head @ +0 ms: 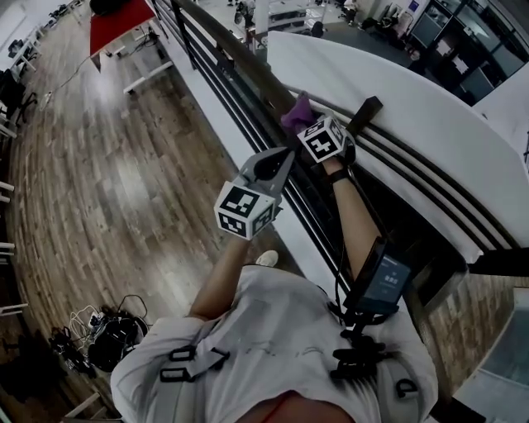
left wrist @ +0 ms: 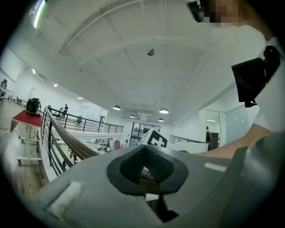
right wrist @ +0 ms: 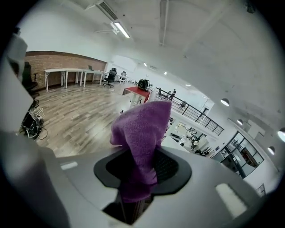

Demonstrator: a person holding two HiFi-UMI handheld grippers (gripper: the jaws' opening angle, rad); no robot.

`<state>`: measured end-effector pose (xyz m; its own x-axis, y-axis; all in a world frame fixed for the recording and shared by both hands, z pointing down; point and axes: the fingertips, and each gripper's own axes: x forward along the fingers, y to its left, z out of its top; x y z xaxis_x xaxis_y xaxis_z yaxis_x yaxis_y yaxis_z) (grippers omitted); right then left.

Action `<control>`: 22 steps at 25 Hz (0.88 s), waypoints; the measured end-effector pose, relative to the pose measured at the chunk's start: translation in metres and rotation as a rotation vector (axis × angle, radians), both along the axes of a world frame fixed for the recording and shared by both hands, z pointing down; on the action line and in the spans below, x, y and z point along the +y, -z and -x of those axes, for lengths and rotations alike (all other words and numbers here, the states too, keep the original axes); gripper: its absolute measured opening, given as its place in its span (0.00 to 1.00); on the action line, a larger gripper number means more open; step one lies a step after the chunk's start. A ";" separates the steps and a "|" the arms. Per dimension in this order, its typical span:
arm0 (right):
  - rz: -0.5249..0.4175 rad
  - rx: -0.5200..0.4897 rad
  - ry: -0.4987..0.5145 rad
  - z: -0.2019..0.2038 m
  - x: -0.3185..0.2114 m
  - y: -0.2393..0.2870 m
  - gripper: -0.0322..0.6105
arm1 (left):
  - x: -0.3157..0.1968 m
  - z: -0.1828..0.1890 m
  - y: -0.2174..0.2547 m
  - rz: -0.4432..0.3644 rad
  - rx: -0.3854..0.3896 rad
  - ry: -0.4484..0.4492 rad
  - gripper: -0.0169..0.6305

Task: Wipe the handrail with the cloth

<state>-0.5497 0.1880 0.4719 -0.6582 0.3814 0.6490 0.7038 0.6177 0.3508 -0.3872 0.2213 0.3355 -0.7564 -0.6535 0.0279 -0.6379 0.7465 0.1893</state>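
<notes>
A dark wooden handrail (head: 248,70) tops a black barred railing that runs from the far left to the near right; in the left gripper view the handrail (left wrist: 67,133) slopes away on the left. My right gripper (head: 302,121) is shut on a purple cloth (head: 296,110), which sits at the rail. The right gripper view shows the cloth (right wrist: 142,129) pinched in my right gripper (right wrist: 141,168) and standing up out of it. My left gripper (head: 277,161) hovers just short of the railing, below and left of the right one. In its own view the left gripper (left wrist: 146,167) holds nothing, jaws together.
A white curved parapet (head: 397,107) lies beyond the railing, with a lower floor behind it. On my side is a wood floor with a red table (head: 120,21) at the far end. A dark bag and cables (head: 107,339) lie near my feet.
</notes>
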 end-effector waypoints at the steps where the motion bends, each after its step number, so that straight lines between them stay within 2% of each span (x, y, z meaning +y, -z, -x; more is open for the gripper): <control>1: -0.007 0.017 0.001 0.005 0.001 -0.002 0.25 | 0.002 0.000 -0.001 0.003 0.003 0.001 0.03; 5: 0.040 0.079 -0.009 0.012 0.005 -0.003 0.23 | 0.004 0.006 -0.003 0.004 0.009 0.013 0.03; 8: 0.084 0.089 -0.048 0.012 -0.003 0.000 0.21 | 0.000 0.009 -0.005 0.006 0.016 0.013 0.03; 18: 0.127 0.150 -0.043 -0.005 -0.019 0.000 0.21 | -0.013 0.008 0.003 -0.002 -0.012 0.050 0.03; 22: 0.140 0.139 -0.054 -0.015 -0.025 0.000 0.21 | -0.013 0.002 0.004 -0.008 -0.019 0.071 0.03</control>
<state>-0.5344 0.1633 0.4722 -0.5879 0.4406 0.6784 0.7039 0.6920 0.1605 -0.3892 0.2078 0.3312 -0.8012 -0.5983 0.0078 -0.5870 0.7885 0.1836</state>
